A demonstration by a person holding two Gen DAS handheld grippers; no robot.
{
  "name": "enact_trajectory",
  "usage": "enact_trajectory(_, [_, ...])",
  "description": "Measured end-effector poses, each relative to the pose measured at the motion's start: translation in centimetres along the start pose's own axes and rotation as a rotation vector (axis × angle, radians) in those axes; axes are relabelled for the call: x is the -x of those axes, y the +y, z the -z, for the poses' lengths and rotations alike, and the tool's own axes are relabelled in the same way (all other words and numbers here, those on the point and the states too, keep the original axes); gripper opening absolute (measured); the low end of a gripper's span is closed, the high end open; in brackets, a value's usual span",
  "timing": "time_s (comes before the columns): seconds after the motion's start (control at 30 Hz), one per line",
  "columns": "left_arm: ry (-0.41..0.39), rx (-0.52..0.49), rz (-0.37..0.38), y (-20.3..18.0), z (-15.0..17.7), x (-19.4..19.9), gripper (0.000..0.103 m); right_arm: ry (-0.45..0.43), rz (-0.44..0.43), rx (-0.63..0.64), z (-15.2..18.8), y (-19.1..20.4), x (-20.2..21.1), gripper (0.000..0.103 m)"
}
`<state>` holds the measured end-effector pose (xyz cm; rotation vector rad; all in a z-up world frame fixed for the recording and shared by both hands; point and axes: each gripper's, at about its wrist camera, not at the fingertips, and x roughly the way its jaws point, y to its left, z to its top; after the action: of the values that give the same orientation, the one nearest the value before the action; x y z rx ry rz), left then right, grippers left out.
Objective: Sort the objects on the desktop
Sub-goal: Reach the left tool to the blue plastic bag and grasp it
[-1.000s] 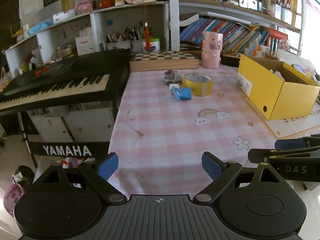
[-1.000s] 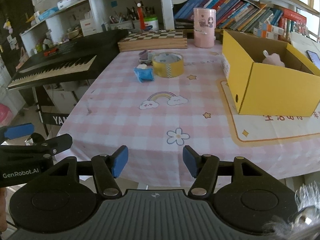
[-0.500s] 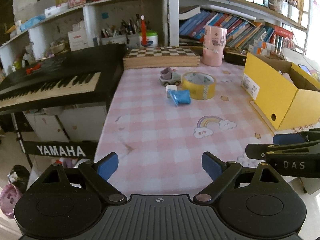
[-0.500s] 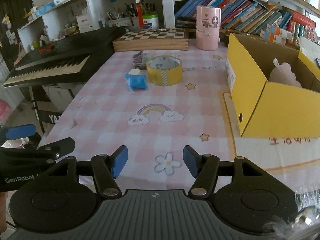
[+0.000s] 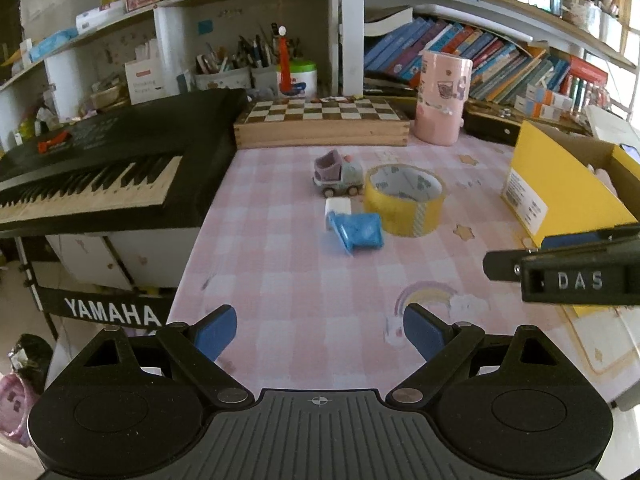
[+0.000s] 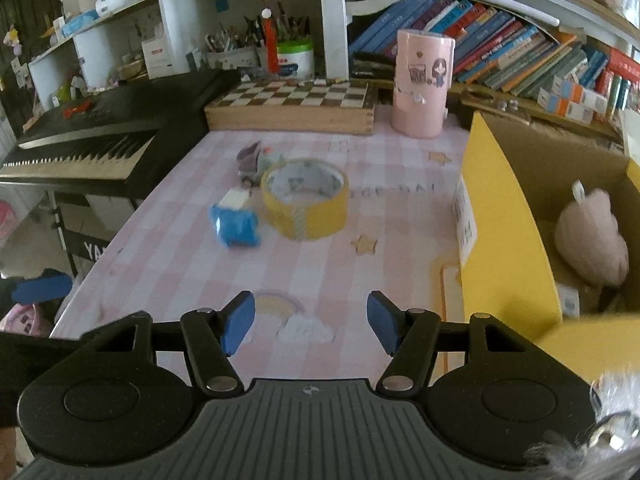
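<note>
On the pink checked tablecloth (image 5: 280, 272) lie a yellow tape roll (image 5: 404, 199) (image 6: 305, 204), a blue crumpled packet (image 5: 356, 232) (image 6: 235, 226) with a small white block (image 5: 338, 205) (image 6: 234, 199) behind it, and a grey-purple toy truck (image 5: 338, 174) (image 6: 256, 160). A yellow box (image 5: 560, 196) (image 6: 508, 224) stands at the right with a pink plush (image 6: 592, 236) inside. My left gripper (image 5: 320, 334) is open over the table's near edge, nothing between its fingers. My right gripper (image 6: 310, 322) hovers short of the tape roll, its jaws opening, with nothing between them.
A black keyboard (image 5: 100, 168) borders the table's left side. A wooden chessboard box (image 5: 324, 122) and a pink cylinder (image 5: 440, 100) stand at the back before shelves of books. The right gripper's side (image 5: 576, 276) shows at the right of the left wrist view.
Both grippers have moved forward over the table, so the tape roll, packet and truck appear larger and nearer. The right gripper's fingers stand slightly wider apart.
</note>
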<state>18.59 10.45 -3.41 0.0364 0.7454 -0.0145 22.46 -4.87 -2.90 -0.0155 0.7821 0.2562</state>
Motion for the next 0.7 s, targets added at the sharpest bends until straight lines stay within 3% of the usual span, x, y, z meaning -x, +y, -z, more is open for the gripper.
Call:
enact_trajectory(0.17, [0.006,0.005,-0.011,-0.8,-1.3,-1.8,0.093,-0.015,-0.007,0.011,-2.3,-1.1,-1.7,0.064])
enact_trajectory(0.7, [0.004,-0.052,-0.021,-4.2,-4.2,-7.3,0.093,-0.03,-0.017,0.075,-6.8,-2.9,-6.8,0.088])
